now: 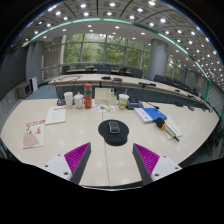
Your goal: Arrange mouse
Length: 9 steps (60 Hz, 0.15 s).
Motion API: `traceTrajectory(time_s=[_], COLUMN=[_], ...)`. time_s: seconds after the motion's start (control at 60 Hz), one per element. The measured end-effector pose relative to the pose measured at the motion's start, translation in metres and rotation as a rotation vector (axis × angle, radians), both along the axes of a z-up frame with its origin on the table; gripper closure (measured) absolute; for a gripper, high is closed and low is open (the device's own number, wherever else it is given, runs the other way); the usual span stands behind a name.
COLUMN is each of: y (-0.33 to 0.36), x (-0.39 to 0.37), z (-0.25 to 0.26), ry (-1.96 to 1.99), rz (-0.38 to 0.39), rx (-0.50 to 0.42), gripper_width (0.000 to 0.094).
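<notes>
A dark grey mouse [114, 127] lies on a round black mouse pad [113, 135] on the pale table [60, 140], just ahead of my fingers and midway between them. My gripper [111, 158] is open and empty, held above the table short of the pad. Its two fingers [74, 157] with magenta pads stand wide apart, and nothing is between them but bare table.
Beyond the pad stand a red bottle [88, 96], white cups [68, 98] and a mug [123, 101]. Papers [35, 132] lie left, a blue book and items [152, 114] right. Black chairs [150, 97] line the far side of the table.
</notes>
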<state>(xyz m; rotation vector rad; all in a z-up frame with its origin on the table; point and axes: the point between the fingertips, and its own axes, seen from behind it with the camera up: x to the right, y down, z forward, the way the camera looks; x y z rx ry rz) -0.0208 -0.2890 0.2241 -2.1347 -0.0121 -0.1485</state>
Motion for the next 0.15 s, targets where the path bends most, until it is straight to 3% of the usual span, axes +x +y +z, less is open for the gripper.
traceTrajectory(time_s=[0.15], y=[-0.009], x=[-0.007], z=[0.012], ry=[-0.017], rz=[0.008], rx=[0.021], gripper_width=[0.0083])
